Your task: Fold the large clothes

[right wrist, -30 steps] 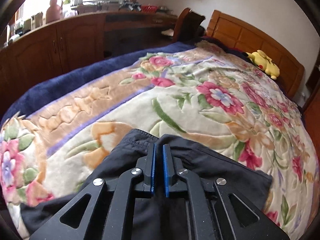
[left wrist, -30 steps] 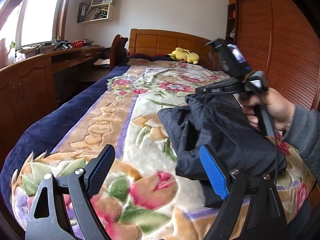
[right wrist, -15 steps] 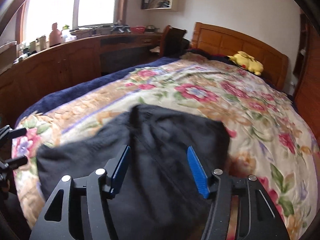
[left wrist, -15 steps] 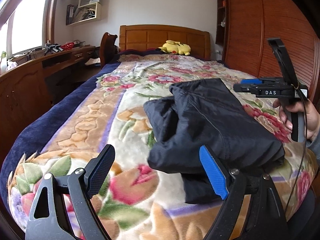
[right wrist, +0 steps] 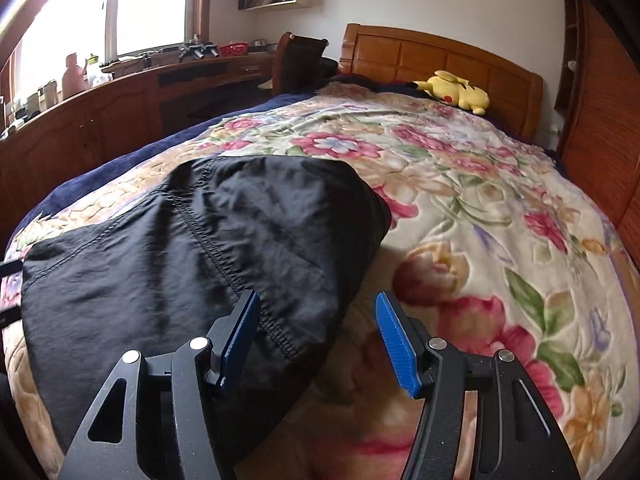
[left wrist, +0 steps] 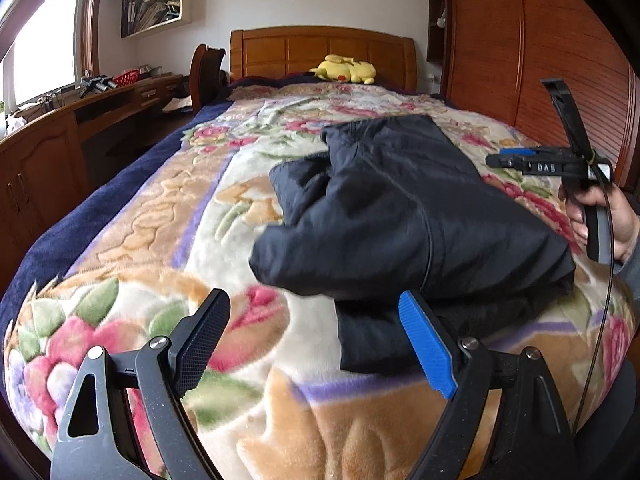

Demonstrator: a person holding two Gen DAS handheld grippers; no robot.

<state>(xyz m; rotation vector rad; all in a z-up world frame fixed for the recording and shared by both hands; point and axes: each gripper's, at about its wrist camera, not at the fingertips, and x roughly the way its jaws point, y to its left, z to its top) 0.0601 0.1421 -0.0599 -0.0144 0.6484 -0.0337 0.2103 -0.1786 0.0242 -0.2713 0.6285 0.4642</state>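
Note:
A black jacket [left wrist: 400, 208] lies folded in a thick bundle on the floral blanket [left wrist: 160, 240] near the bed's foot. My left gripper [left wrist: 312, 308] hovers open just short of its near edge, with only blanket between the fingers. In the left wrist view the right gripper [left wrist: 516, 158] is off the jacket's right side, held by a hand [left wrist: 604, 220]. In the right wrist view my right gripper [right wrist: 316, 300] is open low over the jacket [right wrist: 180, 260], whose right edge lies loosely between the blue pads [right wrist: 394, 340], not pressed. The blanket [right wrist: 480, 220] spreads beyond.
A yellow plush toy [left wrist: 346, 70] rests by the wooden headboard [left wrist: 320, 46]. A long wooden desk [left wrist: 60, 140] and a chair [left wrist: 206, 68] run along the left of the bed. A wooden wardrobe [left wrist: 540, 60] stands close on the right.
The right gripper let go of the jacket's fold, opened and drew back to the right edge. The lifted part now lies flat on the bundle. The left gripper crept closer and lower.

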